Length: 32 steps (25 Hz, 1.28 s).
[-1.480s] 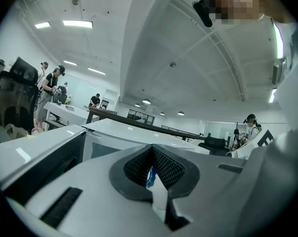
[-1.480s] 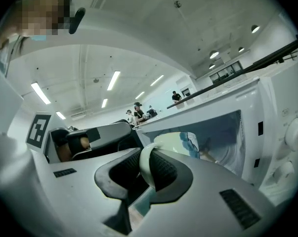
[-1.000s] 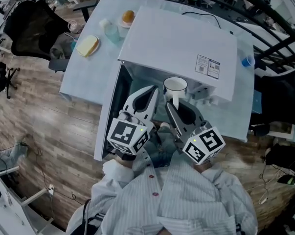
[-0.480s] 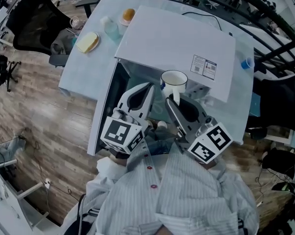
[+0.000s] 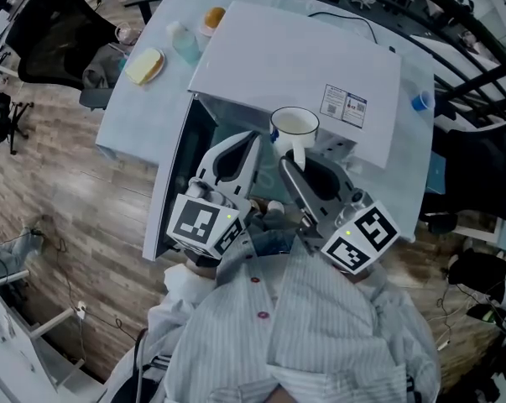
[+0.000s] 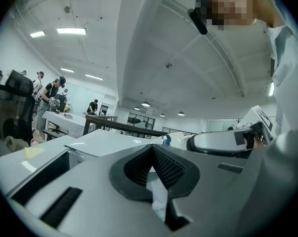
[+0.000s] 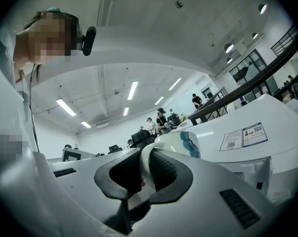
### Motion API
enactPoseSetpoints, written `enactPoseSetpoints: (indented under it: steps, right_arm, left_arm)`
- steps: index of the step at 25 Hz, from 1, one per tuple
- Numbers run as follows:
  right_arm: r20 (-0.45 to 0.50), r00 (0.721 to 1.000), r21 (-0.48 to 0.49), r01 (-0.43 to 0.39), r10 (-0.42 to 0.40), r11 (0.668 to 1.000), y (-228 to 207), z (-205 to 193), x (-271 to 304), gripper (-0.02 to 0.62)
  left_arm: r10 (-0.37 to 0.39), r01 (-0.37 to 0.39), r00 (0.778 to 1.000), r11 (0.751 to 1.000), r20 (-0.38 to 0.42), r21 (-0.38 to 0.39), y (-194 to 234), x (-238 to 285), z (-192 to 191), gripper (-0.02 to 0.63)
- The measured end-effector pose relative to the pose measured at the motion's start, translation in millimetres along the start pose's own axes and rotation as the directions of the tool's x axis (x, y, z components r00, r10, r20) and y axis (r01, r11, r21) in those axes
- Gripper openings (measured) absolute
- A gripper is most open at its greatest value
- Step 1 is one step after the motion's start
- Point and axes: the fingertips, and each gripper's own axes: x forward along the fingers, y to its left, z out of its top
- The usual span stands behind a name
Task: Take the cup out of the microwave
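**Item 1. Left hand-held gripper [image 5: 251, 141].** The jaws are together and we make out nothing held. It lies at 9 o'clock of its partner, just before the open door [image 5: 170, 193].

**Item 2. Right hand-held gripper [image 5: 288, 164].** The jaws are clamped on the handle [image 7: 143, 169] of the cup and point level.

**Item 3. Cup [image 5: 294, 124].** It is white and upright, at 12 o'clock of the right hand-held gripper, at the front edge of the microwave [image 5: 294, 61].
- We judge it to be at the mouth of the cavity or just clear of it.
- We judge it rigid, glossy, moderately light and liable to chip.
- We cannot tell what it contains.
- The handle is the sound place to hold it, but the body hangs off-centre there and may swing on smooth pads, so we advise level, slow carriage.

**Item 4. Surface [image 5: 135, 116].** It is pale and carries the microwave. At 10 o'clock, well apart from the cup, are bread [image 5: 143, 65] and a bottle [image 5: 184, 42].
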Motion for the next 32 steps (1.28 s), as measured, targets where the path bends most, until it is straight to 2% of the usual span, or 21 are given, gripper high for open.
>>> enactPoseSetpoints:
  steps: [32]
  right_arm:
    - [-0.033,0.999,0.040,-0.013,0.014,0.999,4.0,-16.9,6.0,0.077]
  left_arm:
    - [0.030,-0.030,0.999,0.999,-0.014,-0.023,8.7,-9.6,-7.9,0.009]
